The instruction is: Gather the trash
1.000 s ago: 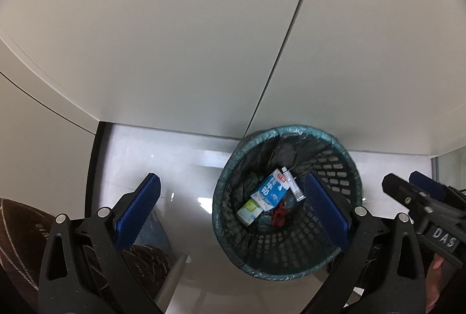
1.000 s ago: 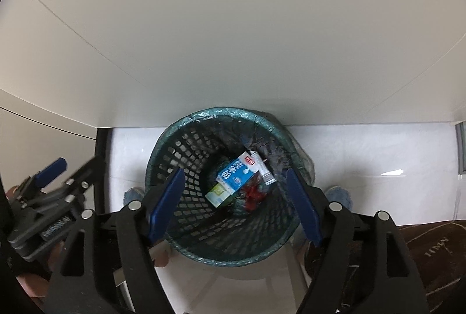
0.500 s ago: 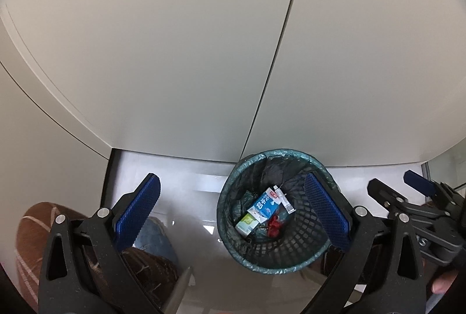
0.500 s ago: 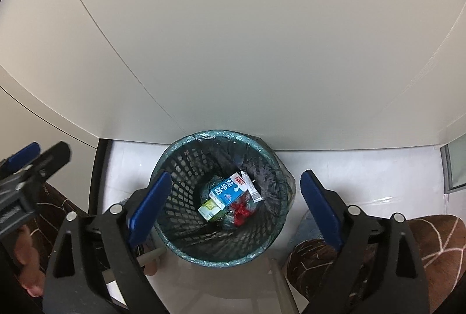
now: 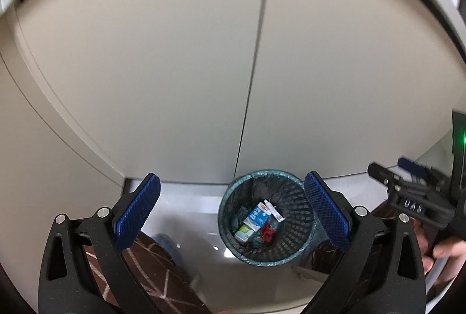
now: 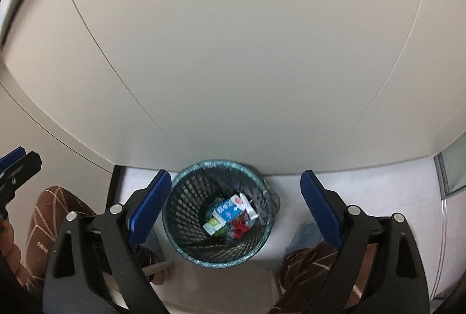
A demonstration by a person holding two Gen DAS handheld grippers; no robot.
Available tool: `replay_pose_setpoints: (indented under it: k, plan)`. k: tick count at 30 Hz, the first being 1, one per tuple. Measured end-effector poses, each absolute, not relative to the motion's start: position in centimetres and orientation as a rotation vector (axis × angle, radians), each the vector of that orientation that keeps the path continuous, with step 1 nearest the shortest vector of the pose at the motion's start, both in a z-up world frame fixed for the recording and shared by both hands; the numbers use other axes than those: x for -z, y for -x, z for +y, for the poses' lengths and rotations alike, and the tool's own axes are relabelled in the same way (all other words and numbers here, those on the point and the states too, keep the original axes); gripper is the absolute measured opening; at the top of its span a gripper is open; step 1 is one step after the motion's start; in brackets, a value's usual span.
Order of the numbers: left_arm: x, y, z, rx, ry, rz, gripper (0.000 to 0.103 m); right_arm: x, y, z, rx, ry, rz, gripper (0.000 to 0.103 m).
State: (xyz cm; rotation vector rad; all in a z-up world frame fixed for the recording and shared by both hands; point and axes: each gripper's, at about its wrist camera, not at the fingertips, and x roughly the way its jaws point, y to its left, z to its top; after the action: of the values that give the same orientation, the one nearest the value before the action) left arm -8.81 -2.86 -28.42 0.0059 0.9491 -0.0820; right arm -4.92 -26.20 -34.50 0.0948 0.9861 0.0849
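A dark mesh waste bin (image 5: 303,238) (image 6: 186,215) with a bluish liner stands on the pale floor against a cream wall. Inside lie a blue and white carton (image 5: 254,219) (image 6: 227,210), a small white tube (image 5: 275,212) and a red scrap (image 5: 268,233) (image 6: 239,228). My left gripper (image 5: 231,207) hangs open well above the bin, nothing between its blue pads. My right gripper (image 6: 234,201) is also open and empty, high over the bin. The right gripper (image 5: 413,191) also shows at the edge of the left wrist view, held in a hand.
Cream wall panels (image 5: 174,66) with vertical seams rise behind the bin. A person's patterned brown slippers (image 6: 43,226) (image 6: 308,261) and jeans cuffs stand on either side of the bin. A glass edge (image 6: 451,171) shows at far right.
Both grippers have risen away from the bin, which now looks smaller and lower in both views. The right gripper's jaws widened. The trash in the bin has not moved.
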Motion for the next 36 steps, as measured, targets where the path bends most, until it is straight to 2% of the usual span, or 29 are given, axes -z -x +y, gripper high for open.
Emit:
replay_pose_setpoints:
  k: [12,23,29,36]
  plan:
    - [18.0,10.2,-5.0,0.169,0.0,0.855,0.097,19.9,6.1,-26.6,-0.156,-0.076,0.724,0.086]
    - [7.1,7.6,-3.9,0.083,0.052,0.73,0.097,6.6,4.5,-26.3,-0.14,-0.011,0.566,0.086]
    - [2.4,3.9,-3.9,0.109,0.097,0.746,0.097,1.3,1.9,-26.8,-0.133,0.004,0.526,0.086]
    - [0.9,-2.2,-6.2,0.08,0.072,0.763,0.097,-1.5,-3.2,-27.2,-0.102,0.06,0.546,0.086]
